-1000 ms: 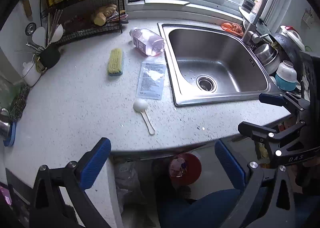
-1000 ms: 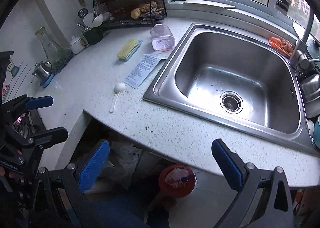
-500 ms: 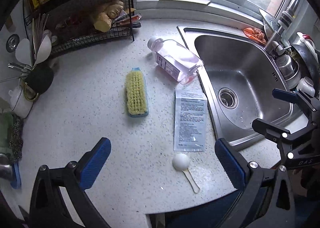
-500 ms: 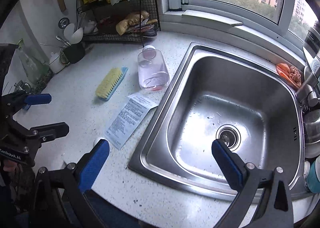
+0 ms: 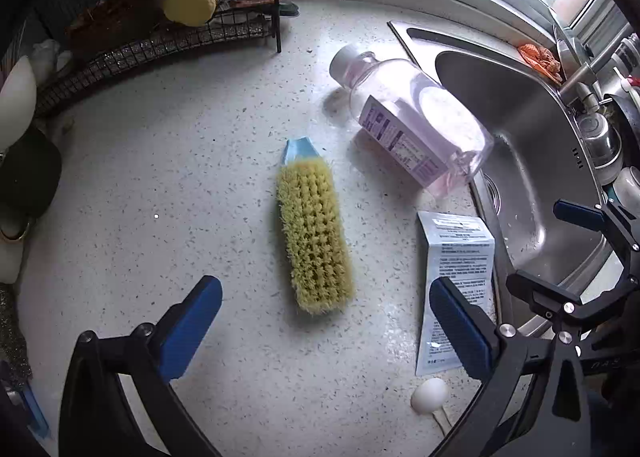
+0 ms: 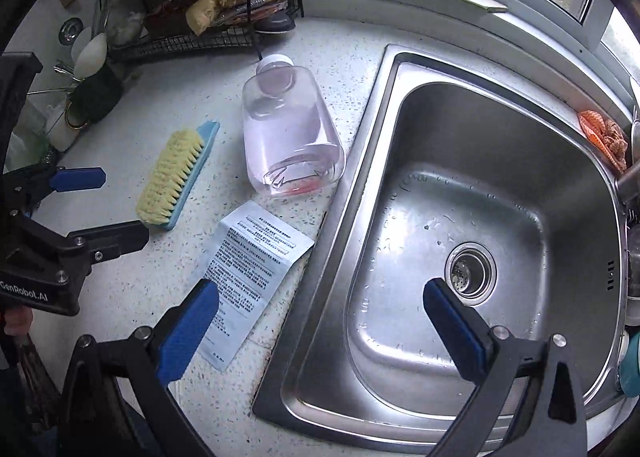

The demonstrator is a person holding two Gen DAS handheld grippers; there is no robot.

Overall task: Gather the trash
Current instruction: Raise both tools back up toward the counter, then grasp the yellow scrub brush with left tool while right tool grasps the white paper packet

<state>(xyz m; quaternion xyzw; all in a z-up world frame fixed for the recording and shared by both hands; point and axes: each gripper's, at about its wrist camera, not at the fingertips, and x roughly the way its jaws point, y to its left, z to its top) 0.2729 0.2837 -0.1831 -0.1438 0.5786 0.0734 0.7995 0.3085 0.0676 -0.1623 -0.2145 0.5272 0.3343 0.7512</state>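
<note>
A clear plastic bottle point(image 5: 412, 125) with a white cap and pinkish liquid lies on its side on the speckled counter, next to the sink; it also shows in the right wrist view point(image 6: 288, 137). A flat printed packet point(image 5: 454, 269) lies in front of it, also seen in the right wrist view point(image 6: 252, 273). A white plastic spoon point(image 5: 430, 391) lies near the counter's front edge. My left gripper point(image 5: 324, 321) is open above a yellow scrub brush point(image 5: 314, 237). My right gripper point(image 6: 320, 325) is open over the sink's left rim, the packet by its left finger.
A steel sink point(image 6: 560, 185) fills the right side. A black wire rack point(image 5: 160, 45) with ginger and packets stands at the back. A cup with utensils point(image 6: 94, 97) stands at the left. An orange cloth point(image 6: 604, 133) lies behind the sink.
Both grippers have moved forward and lower over the counter. The brush, bottle and packet now look much closer. Both grippers stay open and empty.
</note>
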